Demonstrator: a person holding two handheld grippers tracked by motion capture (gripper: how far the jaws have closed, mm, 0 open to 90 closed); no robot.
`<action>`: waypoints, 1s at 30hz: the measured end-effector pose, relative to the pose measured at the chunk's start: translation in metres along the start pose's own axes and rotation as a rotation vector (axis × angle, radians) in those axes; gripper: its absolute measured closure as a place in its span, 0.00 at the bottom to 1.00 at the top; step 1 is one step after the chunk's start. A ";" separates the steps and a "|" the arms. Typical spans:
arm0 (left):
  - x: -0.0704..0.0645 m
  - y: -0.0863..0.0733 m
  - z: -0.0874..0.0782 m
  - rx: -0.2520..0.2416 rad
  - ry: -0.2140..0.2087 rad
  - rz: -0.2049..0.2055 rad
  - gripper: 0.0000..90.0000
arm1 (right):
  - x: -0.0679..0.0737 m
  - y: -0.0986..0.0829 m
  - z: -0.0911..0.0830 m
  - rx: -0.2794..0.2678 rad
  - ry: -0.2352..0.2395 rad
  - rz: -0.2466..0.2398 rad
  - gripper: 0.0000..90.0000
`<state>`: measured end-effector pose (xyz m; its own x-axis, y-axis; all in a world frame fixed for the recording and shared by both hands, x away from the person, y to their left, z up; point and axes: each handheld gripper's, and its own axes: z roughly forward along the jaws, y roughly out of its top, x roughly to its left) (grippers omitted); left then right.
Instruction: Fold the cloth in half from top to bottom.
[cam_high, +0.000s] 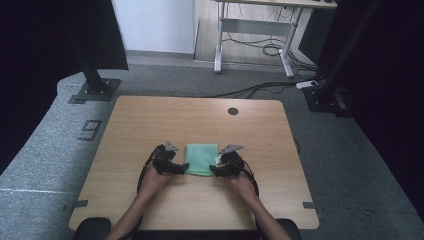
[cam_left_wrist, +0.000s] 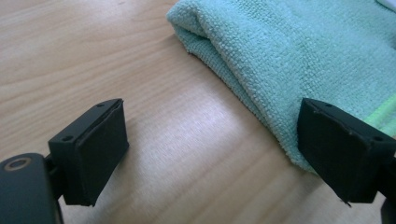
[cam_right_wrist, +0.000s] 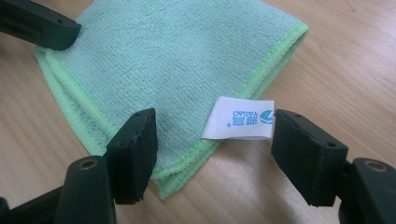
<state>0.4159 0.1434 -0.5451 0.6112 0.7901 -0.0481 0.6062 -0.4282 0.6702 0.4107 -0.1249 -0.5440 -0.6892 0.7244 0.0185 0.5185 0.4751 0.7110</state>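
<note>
A folded cloth (cam_high: 201, 159) lies flat on the table (cam_high: 150, 120), nearer the person's edge than the far edge and about midway between the side edges. The left gripper (cam_high: 183, 169) sits at the cloth's near left corner and the right gripper (cam_high: 214, 170) at its near right corner, where a label (cam_right_wrist: 243, 118) juts out between the right gripper's parted jaws.

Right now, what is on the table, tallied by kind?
Green folded cloth: 1
White label sewn to the cloth: 1
Handheld grippers, both open at the cloth's near corners: 2, left gripper and right gripper
Total: 4
</note>
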 end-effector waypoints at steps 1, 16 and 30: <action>0.000 0.000 0.000 0.000 0.000 0.000 0.11 | 0.000 0.000 0.000 0.000 0.000 0.000 0.35; 0.006 0.011 -0.005 -0.029 0.031 0.018 0.11 | -0.009 0.009 0.000 -0.017 -0.006 0.006 0.31; -0.008 -0.033 -0.053 -0.014 -0.041 0.086 0.02 | -0.024 -0.034 -0.059 -0.034 -0.007 0.023 0.07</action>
<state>0.3642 0.1748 -0.5276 0.6810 0.7320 -0.0203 0.5436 -0.4867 0.6838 0.3797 -0.1875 -0.5267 -0.6739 0.7382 0.0300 0.5161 0.4412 0.7342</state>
